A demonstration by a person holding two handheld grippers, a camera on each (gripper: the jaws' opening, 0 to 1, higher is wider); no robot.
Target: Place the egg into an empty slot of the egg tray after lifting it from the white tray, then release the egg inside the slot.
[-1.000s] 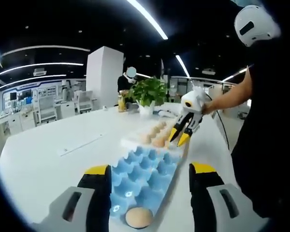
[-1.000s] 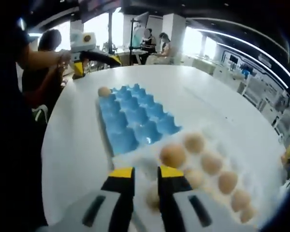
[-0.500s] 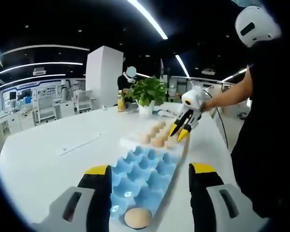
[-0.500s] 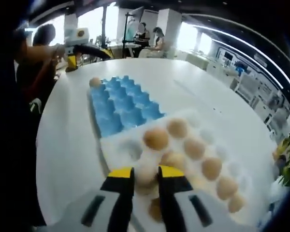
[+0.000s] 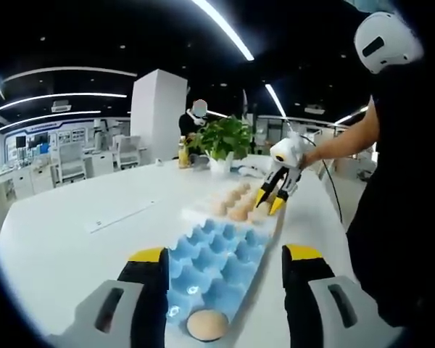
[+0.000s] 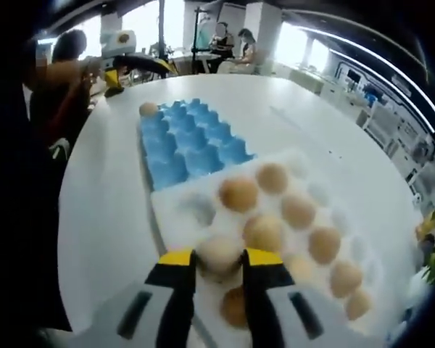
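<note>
My right gripper [image 6: 221, 262] is low over the white tray [image 6: 203, 210], shut on a pale egg [image 6: 219, 250] held between its yellow tips. Several brown eggs [image 6: 239, 193] sit in the tray's other wells. Beyond it lies the blue egg tray [image 6: 192, 141] with one egg [image 6: 149, 109] in a far corner slot. My left gripper [image 5: 225, 254] is open wide above the near end of the blue egg tray [image 5: 217, 264], just past that single egg [image 5: 206, 324]. From there the right gripper [image 5: 268, 203] shows over the white tray [image 5: 232, 206].
Both trays lie end to end on a big white round table [image 5: 72, 239]. A potted plant [image 5: 221, 138] and a bottle [image 5: 183, 152] stand at its far side. The person's arm [image 5: 341, 148] reaches in from the right. A thin white strip [image 5: 123, 215] lies left of the trays.
My right gripper has moved further in over the white tray, and an egg now sits gripped between its tips. My left gripper has stayed open over the blue tray.
</note>
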